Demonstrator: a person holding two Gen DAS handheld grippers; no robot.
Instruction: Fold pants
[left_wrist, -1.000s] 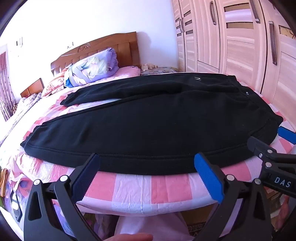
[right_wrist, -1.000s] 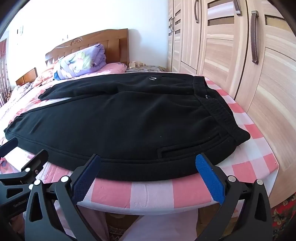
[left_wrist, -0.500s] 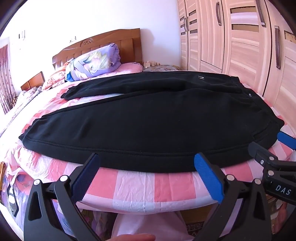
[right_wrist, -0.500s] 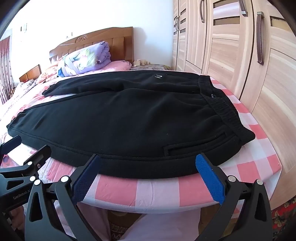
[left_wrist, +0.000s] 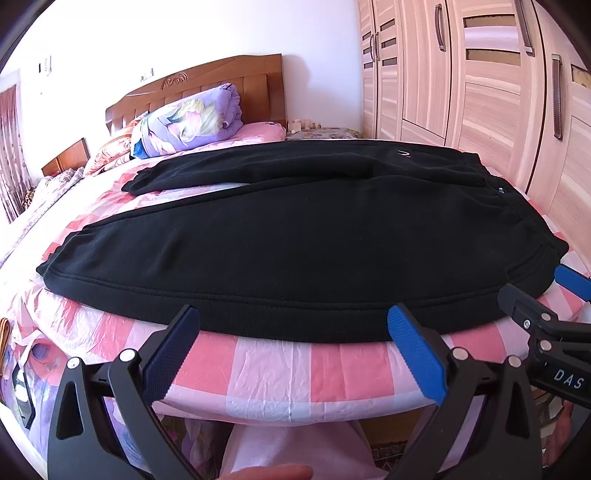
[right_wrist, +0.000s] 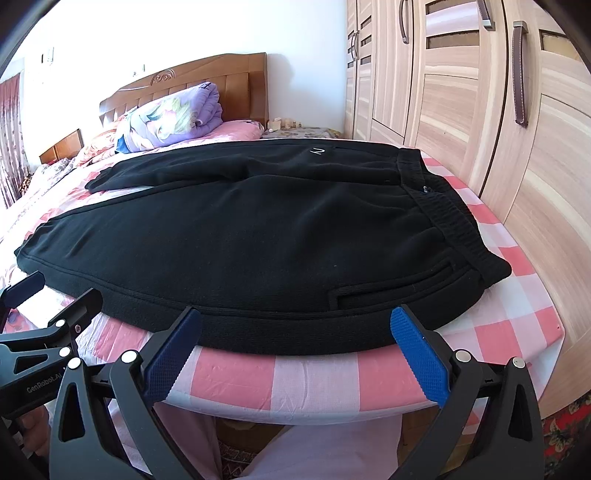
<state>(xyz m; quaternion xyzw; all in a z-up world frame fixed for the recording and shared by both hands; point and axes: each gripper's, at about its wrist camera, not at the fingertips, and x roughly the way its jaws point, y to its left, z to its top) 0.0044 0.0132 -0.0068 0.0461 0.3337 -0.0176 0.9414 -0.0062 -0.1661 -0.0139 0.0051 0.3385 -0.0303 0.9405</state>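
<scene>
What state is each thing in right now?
Black pants: spread flat on bed, legs apart, unfolded.
Left tool: open, empty, at pants' near edge.
Right tool: open, empty, at near edge.
Wardrobe doors: closed.
Purple quilt: folded by headboard.

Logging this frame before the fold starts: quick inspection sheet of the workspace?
Surface: bed with pink checked sheet.
Job's things: black pants spread flat, legs apart, waistband toward the wardrobe; unfolded.
Clutter: purple rolled quilt by the headboard.
Grippers: left gripper and right gripper open at the pants' near edge, gripping nothing.
Cables: nothing seen.
Surroundings: white wall, wardrobe on the right.
</scene>
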